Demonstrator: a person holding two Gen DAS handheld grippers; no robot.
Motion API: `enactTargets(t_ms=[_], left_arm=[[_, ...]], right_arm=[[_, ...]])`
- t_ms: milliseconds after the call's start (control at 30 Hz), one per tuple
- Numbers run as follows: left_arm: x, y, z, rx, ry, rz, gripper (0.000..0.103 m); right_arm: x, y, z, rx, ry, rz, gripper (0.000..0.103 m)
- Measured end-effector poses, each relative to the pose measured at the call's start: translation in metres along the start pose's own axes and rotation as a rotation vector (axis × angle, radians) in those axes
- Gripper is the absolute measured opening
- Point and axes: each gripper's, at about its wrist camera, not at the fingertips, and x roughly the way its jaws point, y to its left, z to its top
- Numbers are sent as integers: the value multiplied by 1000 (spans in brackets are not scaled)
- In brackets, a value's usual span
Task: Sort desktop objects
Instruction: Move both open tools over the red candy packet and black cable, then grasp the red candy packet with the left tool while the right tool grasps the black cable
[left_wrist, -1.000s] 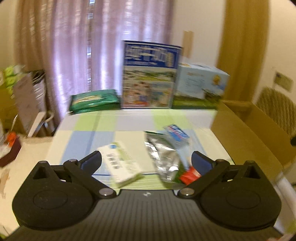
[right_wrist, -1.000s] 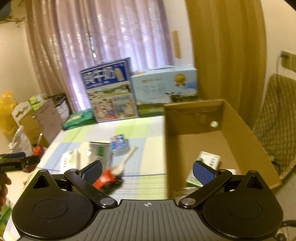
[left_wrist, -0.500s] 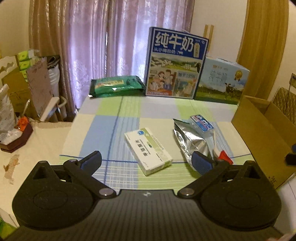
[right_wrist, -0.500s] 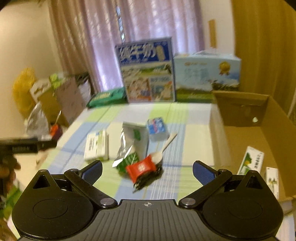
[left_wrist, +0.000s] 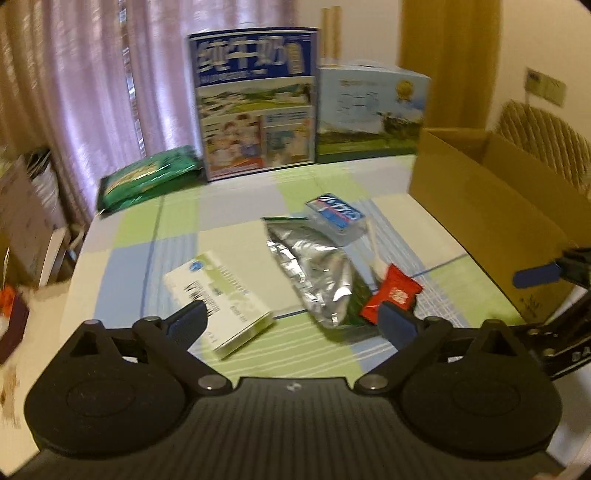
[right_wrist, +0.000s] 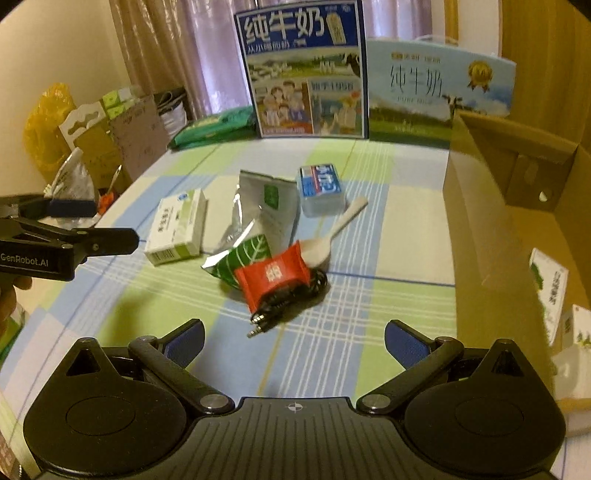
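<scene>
— Candy, the red-wrapped one, lies at twelve o'clock from the right hand-held gripper, atop a black cable on the table. Its long axis runs from eight to two.

— And the left hand-held gripper?

— Wide apart and empty, like the right. From it the candy sits at one o'clock, by the right fingertip; the white box is nearer.

— So the right is better placed?

— I judge so; the cardboard box waits at its two o'clock.
</scene>
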Motion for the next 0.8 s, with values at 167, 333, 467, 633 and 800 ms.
enactTargets(t_ms=[167,333,467,633,800], left_arm=[[17,-25,-5,148,-3,-60,86],[39,-40,-6,221,13,-136,65],[53,-54,-2,261,13,-179,55],[73,-67,-1,290,31,-223,47],[93,-72,-3,298,62,-224,47]], right_arm=[[14,-9,-7,-27,-2,-5,97],[24,-20,-12,-23,10,-5,75],[30,-27,-16,-24,20,5,72],[35,-34,-18,-5,26,17,69],[39,-39,-15,6,27,22,67]])
